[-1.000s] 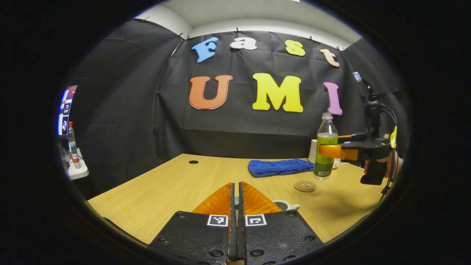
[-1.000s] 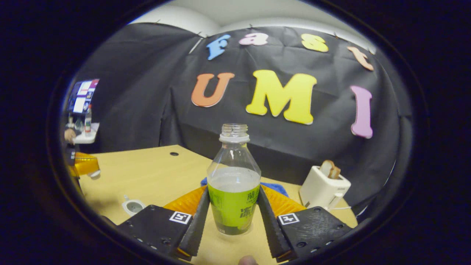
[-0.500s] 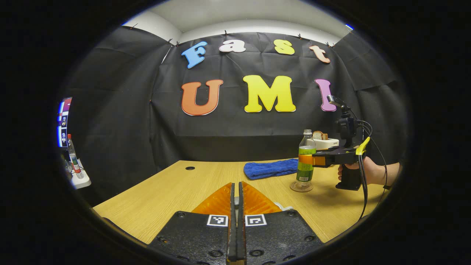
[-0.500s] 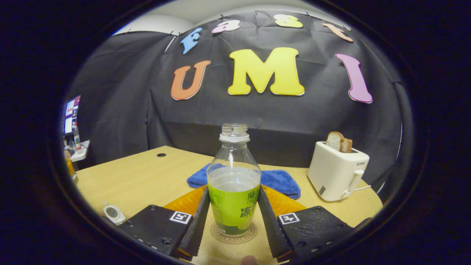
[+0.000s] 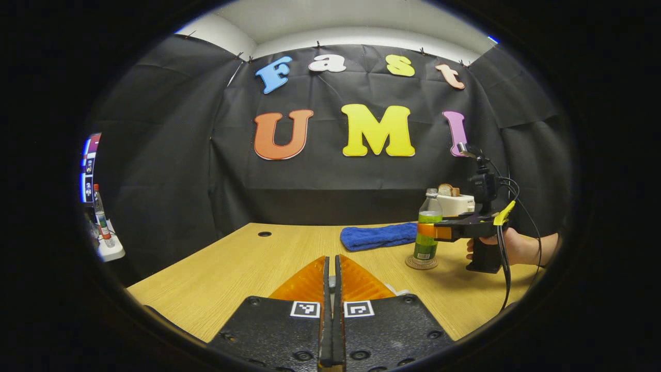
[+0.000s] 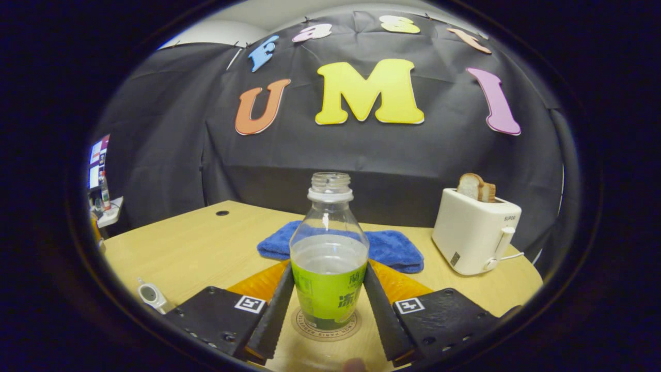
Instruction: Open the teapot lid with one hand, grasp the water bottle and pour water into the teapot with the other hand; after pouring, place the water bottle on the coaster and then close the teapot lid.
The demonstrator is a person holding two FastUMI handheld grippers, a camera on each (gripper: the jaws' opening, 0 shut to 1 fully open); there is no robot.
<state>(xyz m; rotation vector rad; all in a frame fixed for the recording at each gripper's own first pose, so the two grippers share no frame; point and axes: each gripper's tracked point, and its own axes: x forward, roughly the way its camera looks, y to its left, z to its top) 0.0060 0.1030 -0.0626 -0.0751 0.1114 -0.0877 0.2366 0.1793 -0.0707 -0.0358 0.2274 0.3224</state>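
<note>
Upright on the coaster (image 6: 324,330), the uncapped water bottle (image 6: 329,258) is clamped by the right gripper (image 6: 327,305), so an uneven release could tip it, while the left gripper (image 5: 333,279) is pinched together, what it holds hidden.

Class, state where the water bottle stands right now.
The water bottle stands upright on the coaster, between the right gripper's fingers, with the blue towel just behind.

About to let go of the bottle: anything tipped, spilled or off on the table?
Nothing stands out. The water bottle stands upright on the coaster, uncapped, between the right gripper fingers. No spill shows on the table. The blue towel lies behind it and the toaster stands upright, holding bread.
</note>
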